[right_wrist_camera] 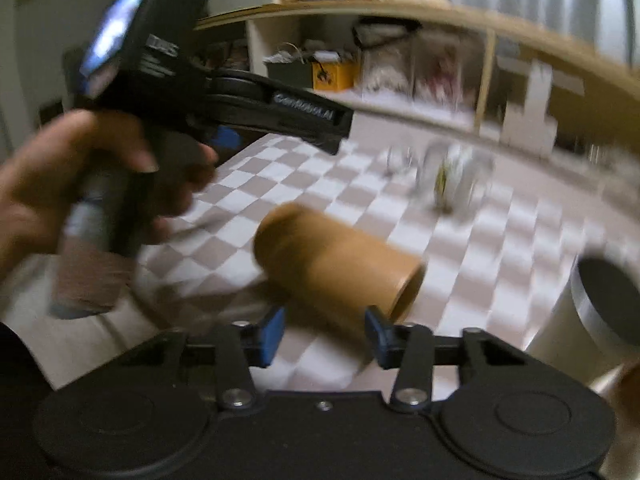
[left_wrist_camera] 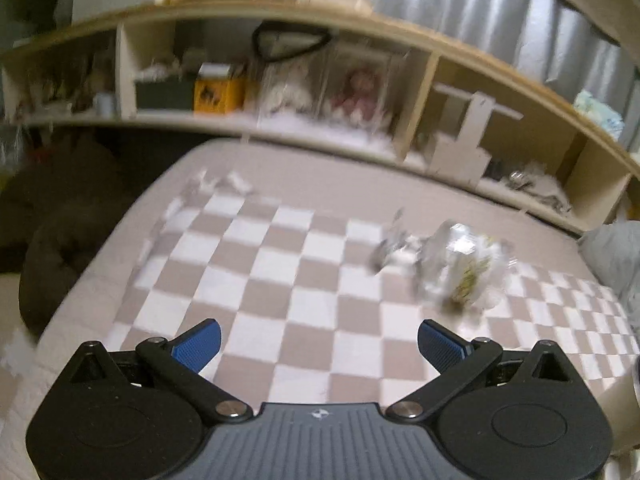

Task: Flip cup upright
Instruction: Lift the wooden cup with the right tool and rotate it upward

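A tan cup (right_wrist_camera: 336, 268) lies on its side on the checkered cloth (right_wrist_camera: 480, 240), its open mouth toward the lower right. My right gripper (right_wrist_camera: 324, 336) has its blue pads on either side of the cup's near end; the frame is blurred and I cannot tell whether they press on it. My left gripper (left_wrist_camera: 318, 344) is open and empty above the checkered cloth (left_wrist_camera: 280, 272); its body also shows in the right wrist view (right_wrist_camera: 248, 108), held in a hand at the upper left. The cup is not in the left wrist view.
A white container with a dark opening (right_wrist_camera: 600, 312) stands at the right. A clear glass jar with a yellow-green print (left_wrist_camera: 464, 268) (right_wrist_camera: 452, 184) stands farther back on the cloth. A wooden shelf unit (left_wrist_camera: 280, 92) full of items runs along the back.
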